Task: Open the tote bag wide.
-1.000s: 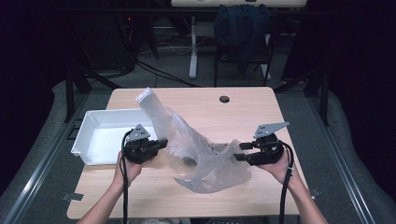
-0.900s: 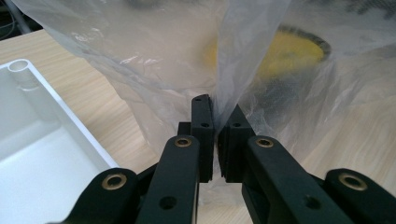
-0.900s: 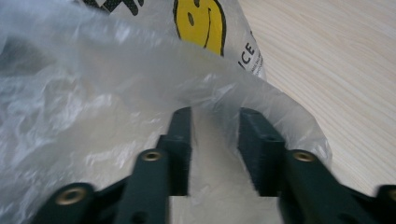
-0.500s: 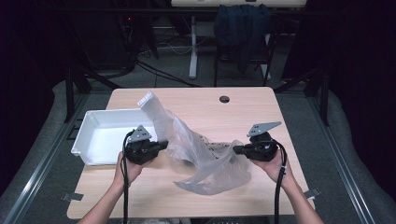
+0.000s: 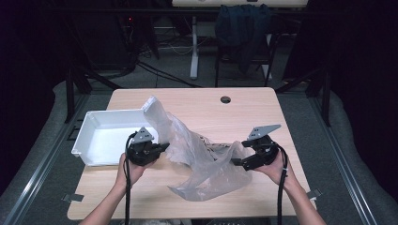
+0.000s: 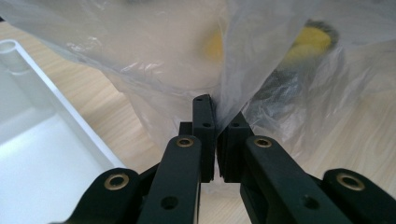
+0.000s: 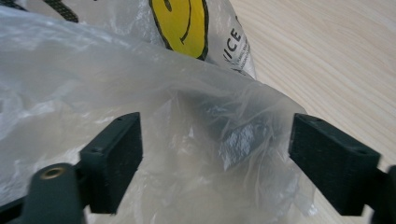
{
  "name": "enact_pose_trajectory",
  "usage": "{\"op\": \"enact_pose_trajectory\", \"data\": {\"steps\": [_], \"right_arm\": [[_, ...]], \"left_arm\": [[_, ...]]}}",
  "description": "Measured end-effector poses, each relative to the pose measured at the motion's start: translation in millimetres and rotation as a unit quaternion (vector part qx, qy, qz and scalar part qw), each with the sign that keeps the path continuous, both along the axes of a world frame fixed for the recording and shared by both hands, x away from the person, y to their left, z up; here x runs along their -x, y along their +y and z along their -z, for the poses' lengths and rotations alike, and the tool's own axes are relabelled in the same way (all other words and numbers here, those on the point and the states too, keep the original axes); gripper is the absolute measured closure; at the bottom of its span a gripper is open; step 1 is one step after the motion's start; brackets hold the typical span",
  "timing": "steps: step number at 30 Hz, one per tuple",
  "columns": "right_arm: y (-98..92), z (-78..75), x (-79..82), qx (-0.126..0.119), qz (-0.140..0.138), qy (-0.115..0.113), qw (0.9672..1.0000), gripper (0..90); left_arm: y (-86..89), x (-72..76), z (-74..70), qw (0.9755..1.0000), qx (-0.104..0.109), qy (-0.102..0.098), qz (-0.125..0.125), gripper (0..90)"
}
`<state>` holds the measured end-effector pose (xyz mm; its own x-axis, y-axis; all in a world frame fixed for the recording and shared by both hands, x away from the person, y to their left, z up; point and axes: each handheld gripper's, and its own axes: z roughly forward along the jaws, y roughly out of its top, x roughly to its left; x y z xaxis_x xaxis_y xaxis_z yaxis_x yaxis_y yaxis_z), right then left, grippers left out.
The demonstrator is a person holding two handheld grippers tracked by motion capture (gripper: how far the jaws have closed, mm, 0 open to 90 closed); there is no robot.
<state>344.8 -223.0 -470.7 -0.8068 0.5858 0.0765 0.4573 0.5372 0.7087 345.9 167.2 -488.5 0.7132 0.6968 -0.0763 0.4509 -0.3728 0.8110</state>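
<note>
Left gripper: I have it clenched on the bag's film.
Right gripper: my jaws just sprang apart, bag between, not pinched.
Bag: crumpled mid-table, beside tray.

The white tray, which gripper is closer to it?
Left. The left gripper sits right beside the white tray; the right gripper is across the plastic bag.

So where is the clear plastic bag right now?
In the high view the plastic bag lies crumpled mid-table, stretched between the left gripper, shut on its edge beside the white tray, and the right gripper, whose jaws have just opened around its other end.
</note>
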Motion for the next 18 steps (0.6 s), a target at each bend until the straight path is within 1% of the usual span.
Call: {"op": "enact_pose_trajectory", "data": {"steps": [1,2,3,4,6,8,9,10,11,12,13,15,16,17,18], "right_arm": [[1.7,1.3,-1.5,0.0,0.002,-0.003,1.0,13.9],[3.1,1.9,-2.6,-0.002,-0.002,-0.007,1.0,13.8],[3.9,1.2,-2.7,-0.005,-0.01,-0.007,0.9999,13.6],[5.4,-2.3,-0.9,-0.008,-0.02,-0.017,0.9996,13.4],[6.1,-4.8,0.0,-0.01,-0.025,-0.018,0.9995,13.5],[7.9,-8.5,0.5,-0.016,-0.028,-0.027,0.9991,14.6],[9.7,-9.4,-0.8,-0.02,-0.033,-0.026,0.9989,14.8],[14.0,-10.3,-5.3,-0.02,-0.044,-0.025,0.9985,15.9],[14.0,-10.3,-5.3,-0.02,-0.044,-0.025,0.9985,15.9],[16.7,-9.4,-8.1,-0.02,-0.054,-0.018,0.9982,15.9],[19.5,-7.7,-10.3,-0.017,-0.06,-0.016,0.9979,16.5],[24.5,-2.1,-15.1,-0.012,-0.071,0.0,0.9974,20.1],[27.7,4.2,-19.6,-0.003,-0.076,0.015,0.997,28.7],[27.7,4.2,-19.6,-0.003,-0.076,0.015,0.997,28.7],[28.6,7.0,-20.5,0.002,-0.074,0.019,0.9971,34.6]], "left_arm": [[-0.4,-0.1,0.8,1.0,-0.003,0.003,0.0,88.1],[-0.9,-0.2,1.9,1.0,-0.003,0.005,-0.003,88.2],[-1.4,-0.5,2.7,0.9999,-0.008,0.01,-0.007,88.5],[-1.1,-1.4,4.4,0.9998,-0.006,0.016,-0.011,88.5],[-0.5,-2.0,4.9,0.9998,-0.005,0.018,-0.009,88.6],[-0.3,-2.7,5.6,0.9997,0.0,0.023,-0.007,88.6],[-0.5,-2.7,5.6,0.9997,0.003,0.024,-0.007,88.5],[-1.1,-2.6,5.9,0.9997,0.004,0.022,-0.008,88.5],[-1.4,-2.4,5.5,0.9997,0.004,0.024,-0.006,88.5],[-1.6,-2.2,5.5,0.9997,0.004,0.023,-0.005,88.5],[-1.8,-2.1,5.3,0.9997,0.004,0.023,-0.005,88.5],[-1.5,-2.4,5.8,0.9997,0.006,0.024,-0.002,88.5],[-1.3,-2.5,6.1,0.9996,0.007,0.027,-0.003,88.5],[-0.4,-2.8,6.2,0.9997,0.004,0.026,-0.001,88.5],[0.2,-2.9,6.5,0.9996,0.006,0.027,0.0,88.5]]}}
